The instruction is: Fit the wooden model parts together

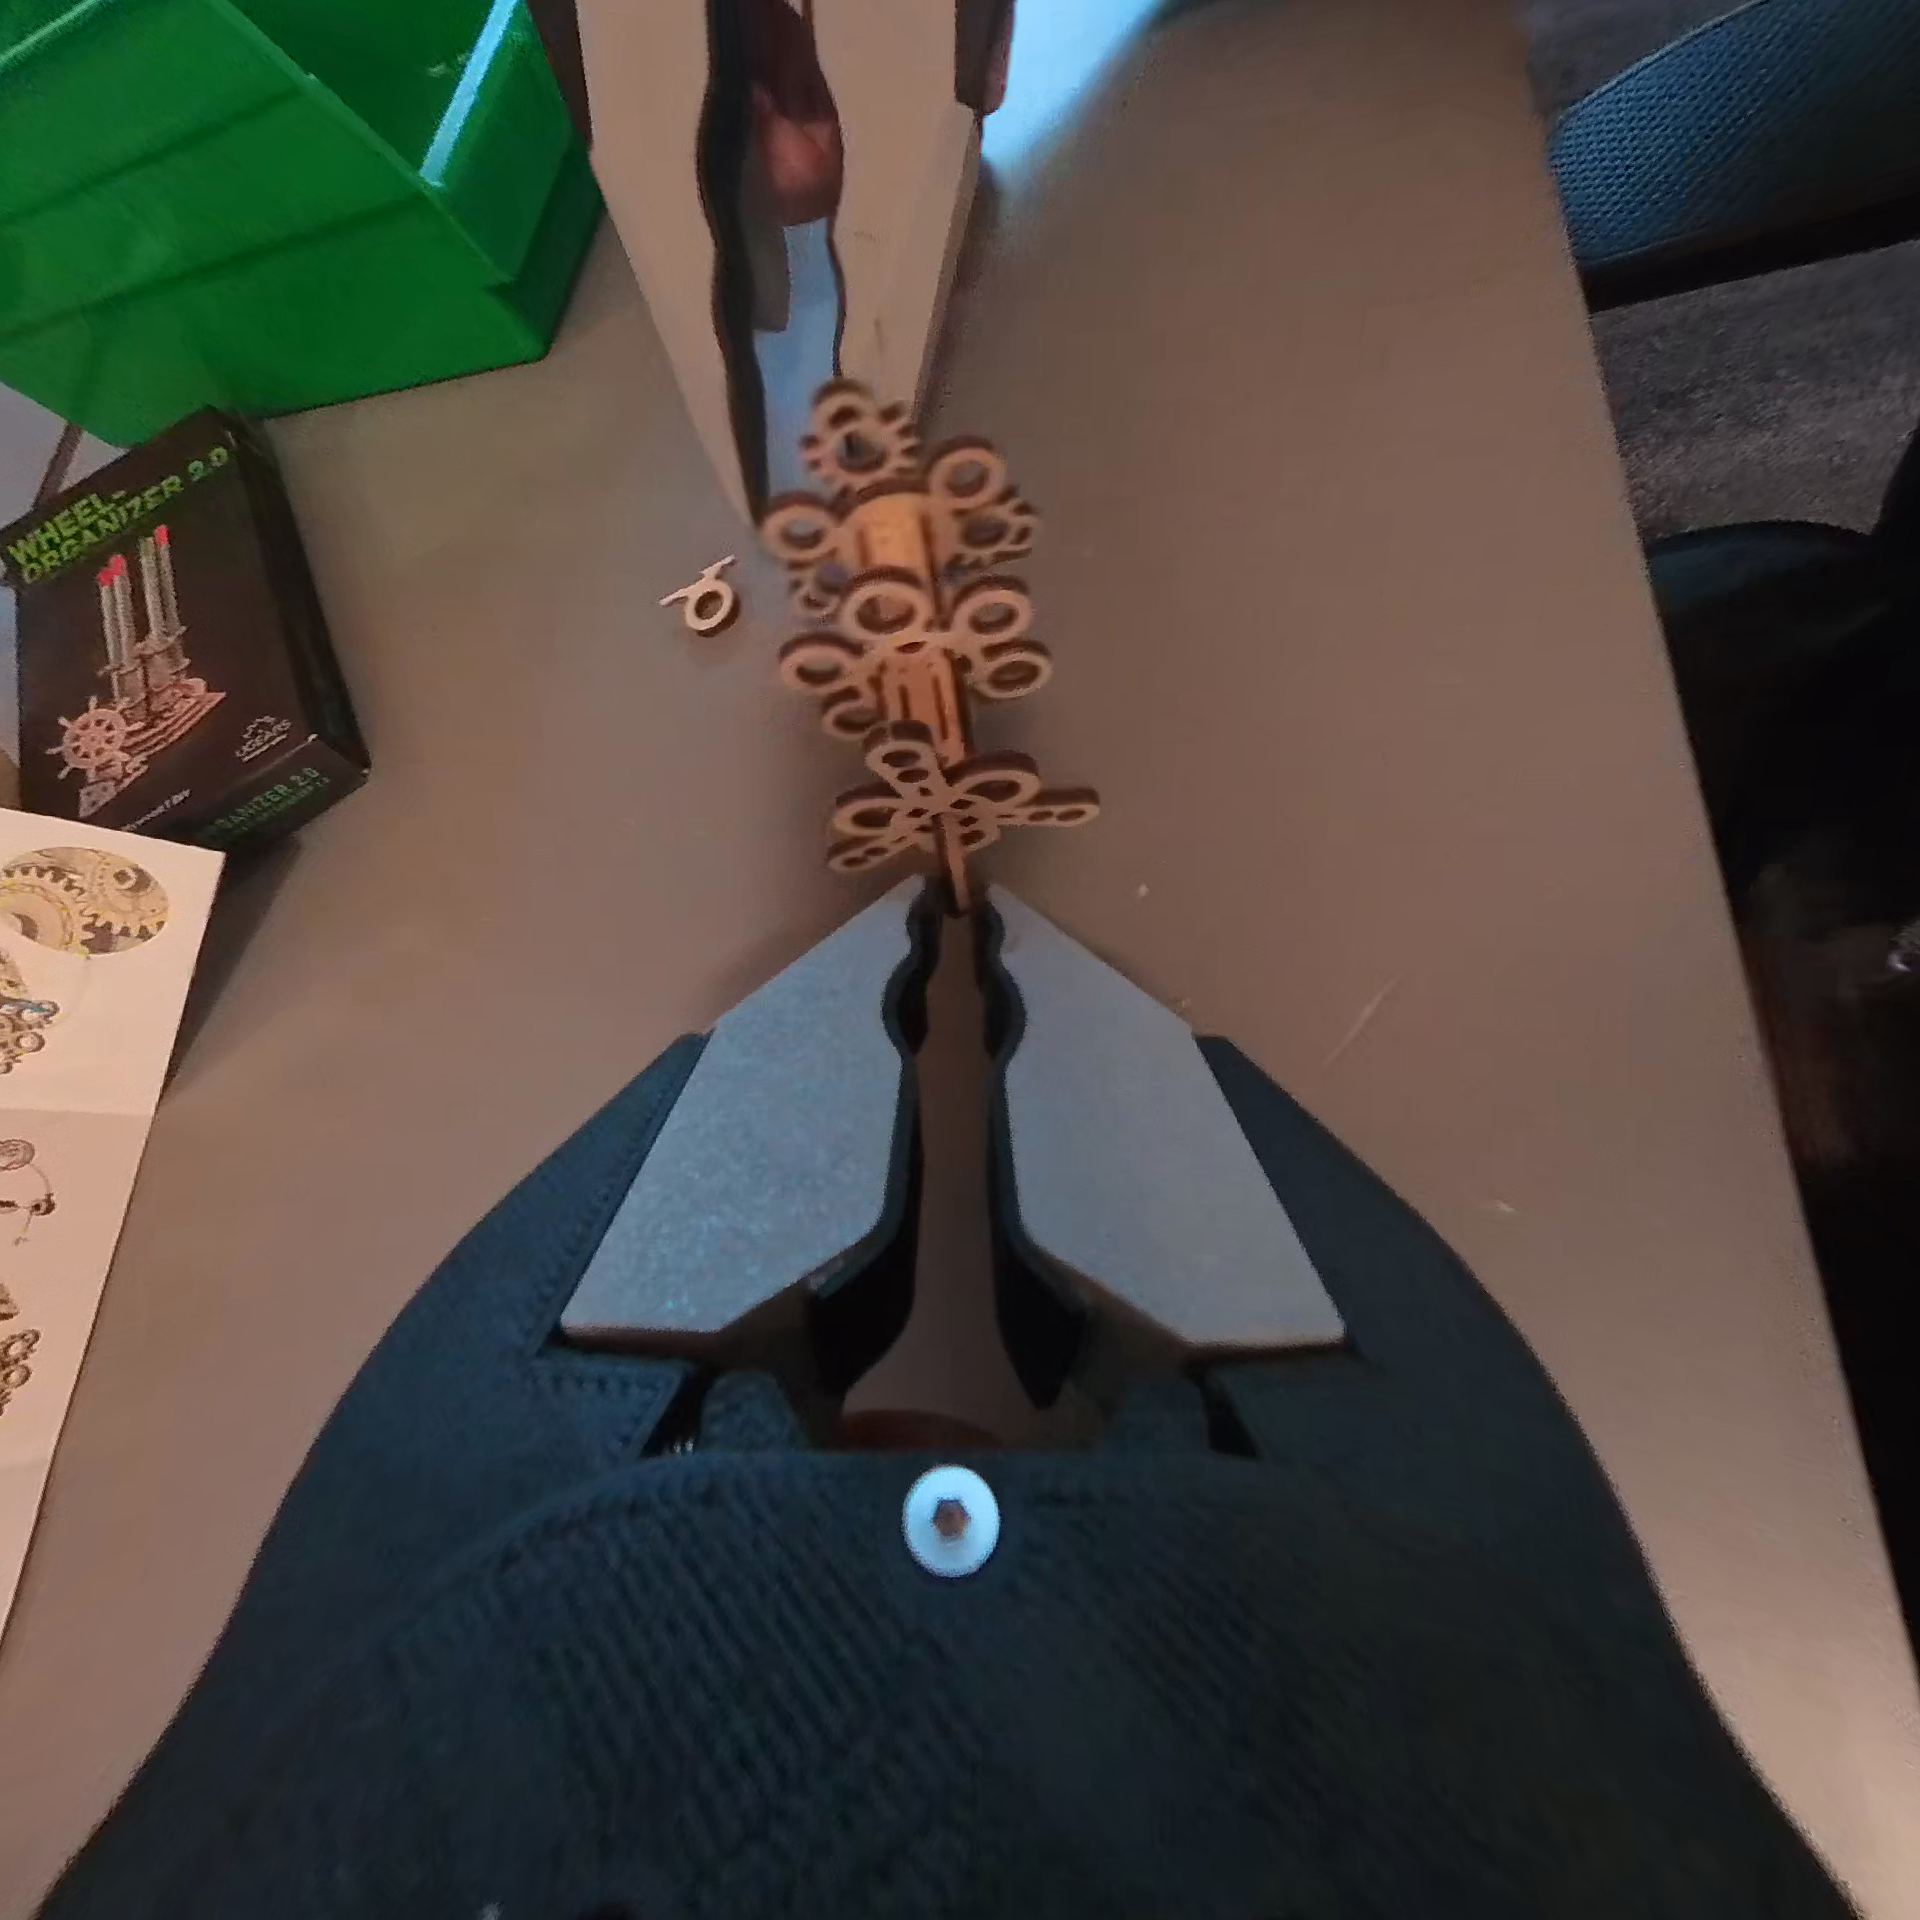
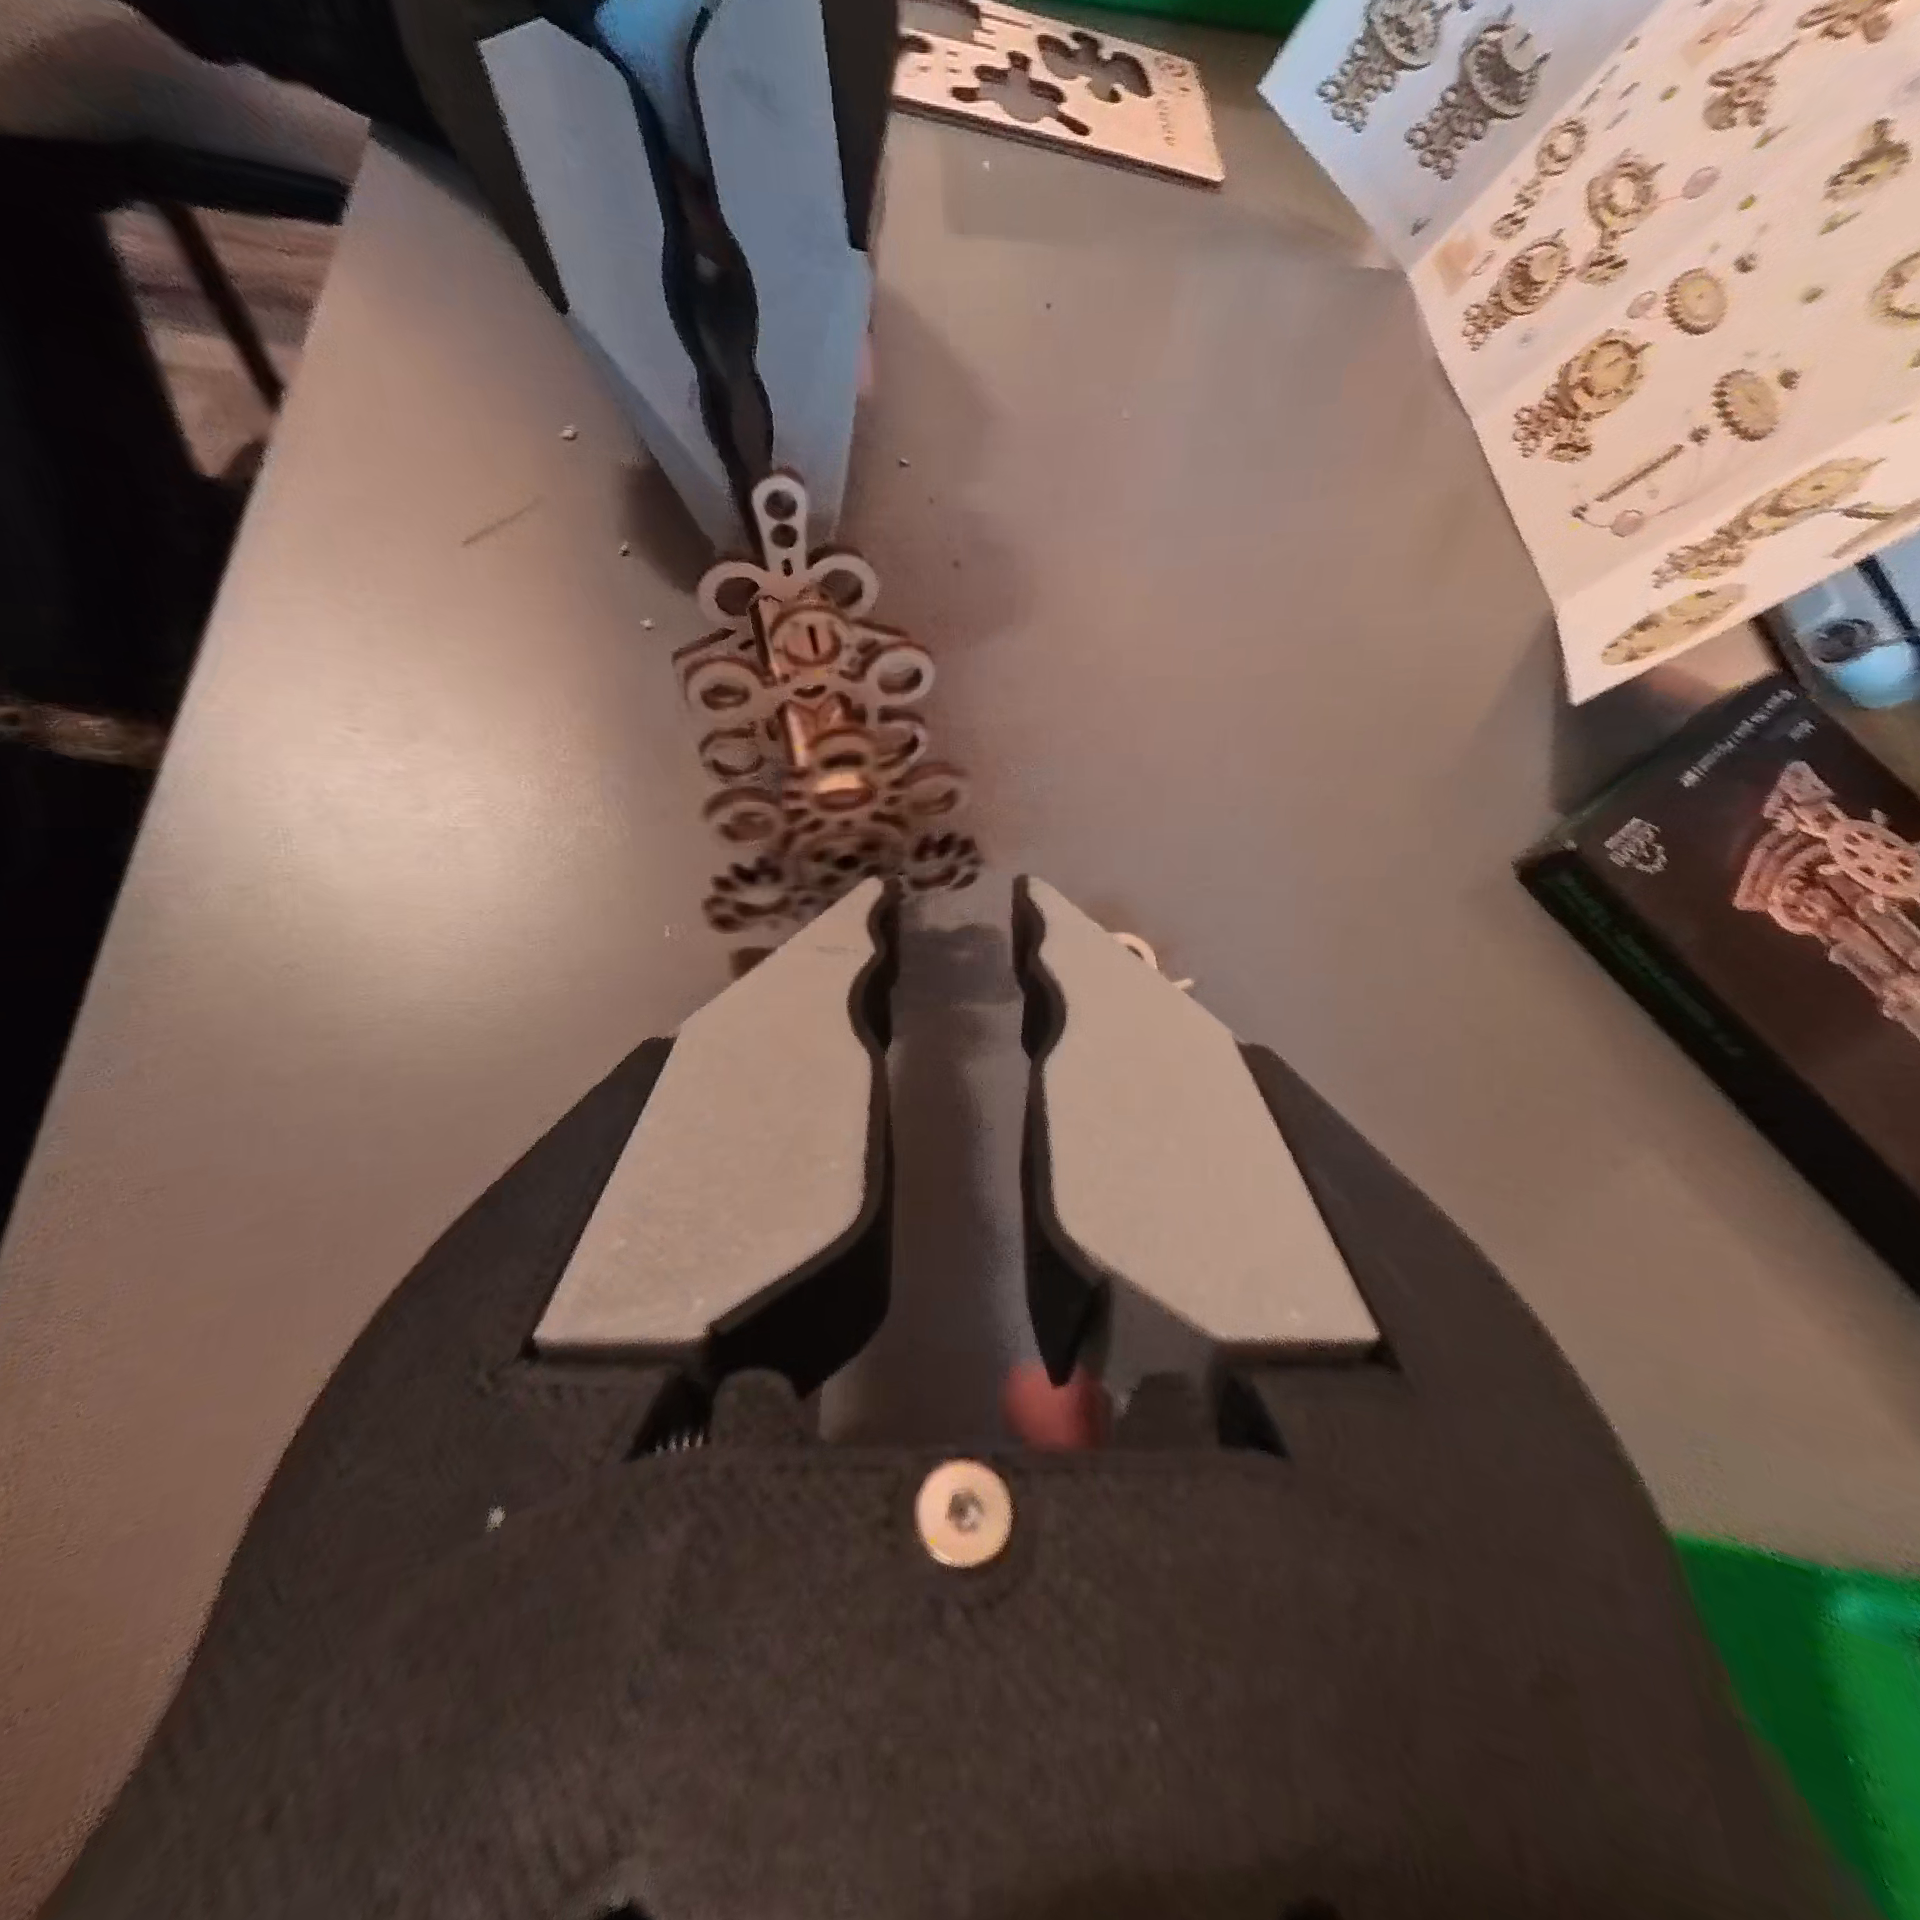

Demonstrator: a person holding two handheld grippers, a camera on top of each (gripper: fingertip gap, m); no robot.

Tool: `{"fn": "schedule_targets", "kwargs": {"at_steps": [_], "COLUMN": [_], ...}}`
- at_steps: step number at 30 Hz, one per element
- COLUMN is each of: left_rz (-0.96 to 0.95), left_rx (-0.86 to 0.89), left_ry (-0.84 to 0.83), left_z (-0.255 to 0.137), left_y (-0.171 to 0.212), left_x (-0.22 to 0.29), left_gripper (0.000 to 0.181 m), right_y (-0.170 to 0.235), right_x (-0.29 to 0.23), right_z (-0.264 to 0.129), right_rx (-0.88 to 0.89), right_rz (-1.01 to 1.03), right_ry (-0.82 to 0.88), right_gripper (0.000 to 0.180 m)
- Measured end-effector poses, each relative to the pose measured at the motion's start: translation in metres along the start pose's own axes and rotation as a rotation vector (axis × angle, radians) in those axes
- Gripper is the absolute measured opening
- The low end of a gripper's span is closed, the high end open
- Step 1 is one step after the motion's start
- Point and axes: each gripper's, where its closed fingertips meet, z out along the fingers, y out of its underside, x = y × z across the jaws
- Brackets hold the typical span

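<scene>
Nearest the lens, our left gripper [image 1: 951,902] has its fingers drawn almost together, pinching a thin tab at the near end of the wooden model assembly [image 1: 914,623]. We record the assembly held above the grey table [image 1: 1299,623], between the two grippers. Our right gripper [image 2: 951,902] stands slightly parted with nothing between its fingers, its tips just beside the assembly's far end. One loose wooden piece [image 1: 704,603] lies left of the assembly. Farther left we note a black box [image 1: 177,644], an instruction sheet [image 1: 73,1091] and a green bag [image 1: 260,177].

right gripper [image 2: 951,899] jaws apart | wooden model [image 2: 816,758] just ahead
</scene>
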Motion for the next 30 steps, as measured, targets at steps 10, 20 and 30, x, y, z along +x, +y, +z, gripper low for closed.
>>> {"fn": "schedule_targets", "kwargs": {"at_steps": [10,20,30], "left_rz": [-0.033,-0.086,-0.133], "left_rx": [-0.011,0.167,0.289], "left_ry": [0.04,0.073,-0.016], "left_z": [0.0,-0.016,-0.035], "left_y": [0.006,-0.013,-0.016], "left_x": [-0.006,-0.014,-0.037], "left_gripper": [0.017,0.007,0.02], "right_y": [0.002,-0.014,-0.026], "right_x": [-0.014,-0.006,0.0], "right_z": [-0.01,-0.01,-0.015], "right_rx": [0.029,0.109,0.198], "right_rz": [-0.054,0.075,0.092], "right_ry": [-0.086,-0.085,-0.044], "right_gripper": [0.015,0.012,0.021]}}
